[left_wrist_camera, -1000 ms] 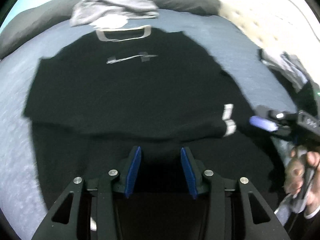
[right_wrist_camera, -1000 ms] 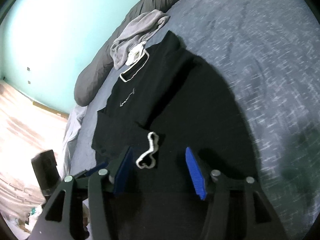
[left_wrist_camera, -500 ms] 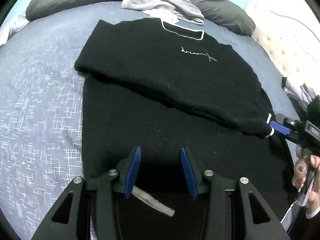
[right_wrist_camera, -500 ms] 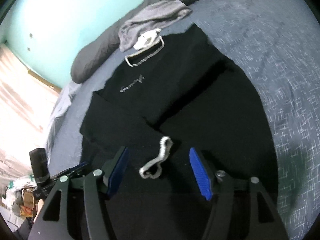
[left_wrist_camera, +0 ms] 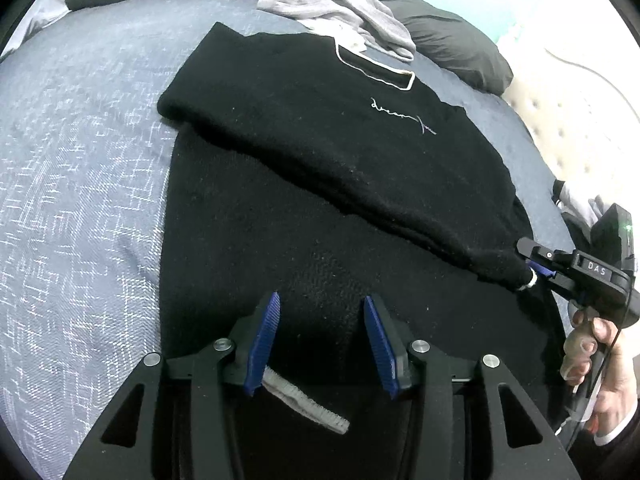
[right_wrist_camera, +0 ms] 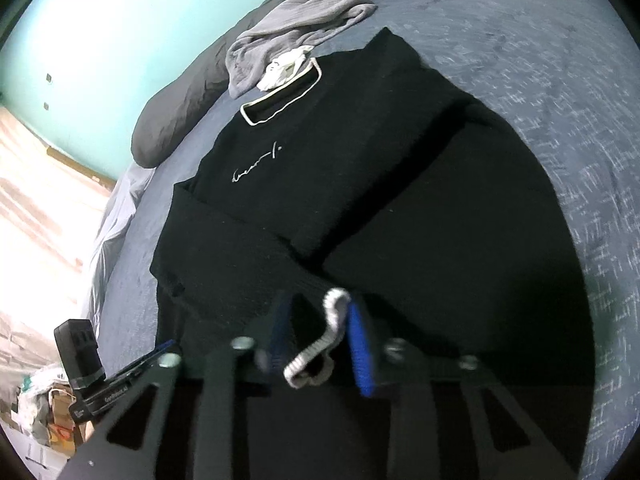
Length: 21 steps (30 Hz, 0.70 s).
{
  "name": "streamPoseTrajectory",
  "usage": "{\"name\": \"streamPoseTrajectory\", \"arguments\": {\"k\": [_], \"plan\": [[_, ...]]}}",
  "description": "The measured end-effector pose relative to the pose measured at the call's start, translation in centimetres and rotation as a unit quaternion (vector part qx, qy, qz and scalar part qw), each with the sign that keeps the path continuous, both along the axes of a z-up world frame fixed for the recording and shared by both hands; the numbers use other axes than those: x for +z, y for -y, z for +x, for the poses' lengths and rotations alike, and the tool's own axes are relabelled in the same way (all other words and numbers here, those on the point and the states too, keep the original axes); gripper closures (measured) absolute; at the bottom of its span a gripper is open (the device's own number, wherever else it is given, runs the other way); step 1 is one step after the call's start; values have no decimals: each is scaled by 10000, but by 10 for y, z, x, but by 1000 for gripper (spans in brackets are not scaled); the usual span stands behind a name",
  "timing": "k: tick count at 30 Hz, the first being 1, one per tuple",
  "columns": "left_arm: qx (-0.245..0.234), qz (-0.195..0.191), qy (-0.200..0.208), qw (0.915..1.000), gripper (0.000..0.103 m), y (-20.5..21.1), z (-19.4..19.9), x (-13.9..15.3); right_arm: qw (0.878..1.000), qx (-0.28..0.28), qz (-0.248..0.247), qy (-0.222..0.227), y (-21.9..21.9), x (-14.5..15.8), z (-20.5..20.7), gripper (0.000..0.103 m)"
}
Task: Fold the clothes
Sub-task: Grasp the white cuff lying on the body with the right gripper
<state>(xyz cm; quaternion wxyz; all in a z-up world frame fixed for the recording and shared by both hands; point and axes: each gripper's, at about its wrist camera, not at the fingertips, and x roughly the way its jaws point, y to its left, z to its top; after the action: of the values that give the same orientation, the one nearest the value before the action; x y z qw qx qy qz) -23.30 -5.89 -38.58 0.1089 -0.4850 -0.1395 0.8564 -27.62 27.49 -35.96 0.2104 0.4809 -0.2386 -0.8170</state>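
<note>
Folding barely begun: black knit sweater (left_wrist_camera: pixel 320 168) spread on blue-grey bed (left_wrist_camera: pixel 80 200), one sleeve laid across. Right gripper (right_wrist_camera: pixel 320 336) jaws closing on white-trimmed cuff (right_wrist_camera: pixel 332 320); left gripper (left_wrist_camera: pixel 320 340) jaws half-open, pinching nothing.

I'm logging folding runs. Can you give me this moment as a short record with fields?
surface: bed with blue-grey cover
garment: black sweater, front up, white-trimmed collar
other clothing: grey garment beyond the collar
right tool: closing on the white-edged sleeve cuff
left tool: open above the sweater's lower part, gripping nothing
</note>
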Motion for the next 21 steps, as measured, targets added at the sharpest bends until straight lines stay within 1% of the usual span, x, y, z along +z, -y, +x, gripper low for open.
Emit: {"name": "streamPoseTrajectory", "arguments": {"k": [1,3,6,10,13,16,19,21], "plan": [[-9,-15,7,10000,55,0,-1,0,10000,19,-18,-11,0,1,0,94],[-21,-42,20,10000,54,-1,-2,-1,10000,51,-61,-48,0,5,1,97],[-1,-71,27,10000,54,-2,-2,-2,9997,74,-177,-146,-2,16,5,98],[33,-165,73,9998,54,-5,-4,-2,9985,142,-389,-355,-6,41,13,98],[48,-209,126,9997,53,-7,-6,-1,9977,117,-458,-488,-11,60,17,98],[35,-271,166,9995,53,-9,-7,-1,9966,13,-570,-599,-21,75,23,99],[12,-327,190,9993,52,-10,-8,-1,9955,-127,-569,-743,-35,88,31,99],[17,-338,224,9992,52,-11,-9,-1,9947,-293,-614,-768,-50,89,36,99]]}}
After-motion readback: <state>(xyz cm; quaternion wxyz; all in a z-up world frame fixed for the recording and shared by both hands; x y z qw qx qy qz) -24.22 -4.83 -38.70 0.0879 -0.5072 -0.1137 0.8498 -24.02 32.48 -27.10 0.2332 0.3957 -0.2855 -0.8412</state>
